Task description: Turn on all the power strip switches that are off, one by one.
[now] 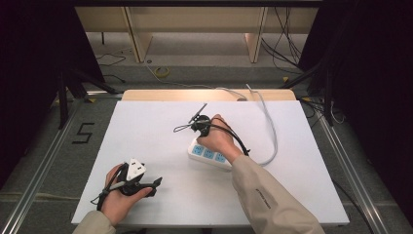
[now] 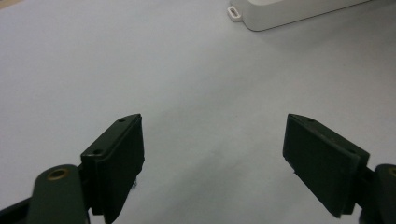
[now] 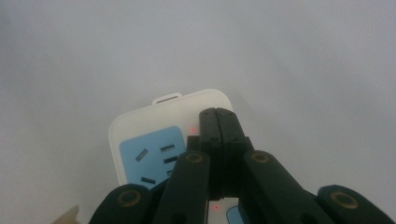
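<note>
Tabletop (image 1: 146,126): white surface carrying the power strip right of centre.
Power strip (image 1: 209,155): white casing, blue socket faces, grey cord (image 1: 271,127) running toward the far edge. All visible sockets are vacant.
Progress: judged mid-step; the right tool is positioned at the strip's far end, by its switch area. No result is visible yet.
Right tool (image 3: 219,119): clenched, tips over the casing beside a blue socket, nothing held.
Left tool (image 2: 212,154): released, jaws wide, resting near the front-left edge, well apart from the strip.
</note>
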`<state>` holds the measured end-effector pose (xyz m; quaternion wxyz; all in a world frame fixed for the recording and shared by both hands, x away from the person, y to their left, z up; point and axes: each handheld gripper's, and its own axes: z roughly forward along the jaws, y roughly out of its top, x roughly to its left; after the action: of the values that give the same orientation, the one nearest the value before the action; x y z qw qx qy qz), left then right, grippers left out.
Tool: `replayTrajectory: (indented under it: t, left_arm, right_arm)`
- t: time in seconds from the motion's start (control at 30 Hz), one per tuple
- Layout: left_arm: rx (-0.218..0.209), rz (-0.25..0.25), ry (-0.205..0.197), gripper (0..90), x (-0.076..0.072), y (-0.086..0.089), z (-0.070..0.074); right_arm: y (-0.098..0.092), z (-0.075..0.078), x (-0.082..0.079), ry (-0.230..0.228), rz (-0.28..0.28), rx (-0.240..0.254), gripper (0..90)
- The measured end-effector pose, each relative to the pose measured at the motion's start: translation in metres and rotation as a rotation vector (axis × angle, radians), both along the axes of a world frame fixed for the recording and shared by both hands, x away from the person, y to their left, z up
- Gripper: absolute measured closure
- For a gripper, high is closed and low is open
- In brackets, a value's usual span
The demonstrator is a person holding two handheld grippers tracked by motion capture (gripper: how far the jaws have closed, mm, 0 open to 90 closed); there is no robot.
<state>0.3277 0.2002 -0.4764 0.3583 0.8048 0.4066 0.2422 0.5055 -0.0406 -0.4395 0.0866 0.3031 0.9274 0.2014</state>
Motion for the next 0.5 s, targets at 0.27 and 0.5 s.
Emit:
replayTrajectory:
  t: [0.27, 0.5]
  left_arm:
    - [0.000, 0.001, 0.000, 20.5, -0.0002, 0.0003, 0.0000]
    - [0.001, 0.002, 0.002, 20.5, -0.0001, 0.0004, -0.0003]
  right_arm:
    - [-0.0017, -0.0003, -0.0001, 0.002, -0.009, 0.015, 90.0]
    - [-0.0080, -0.0009, -0.0019, -0.021, -0.023, 0.049, 90.0]
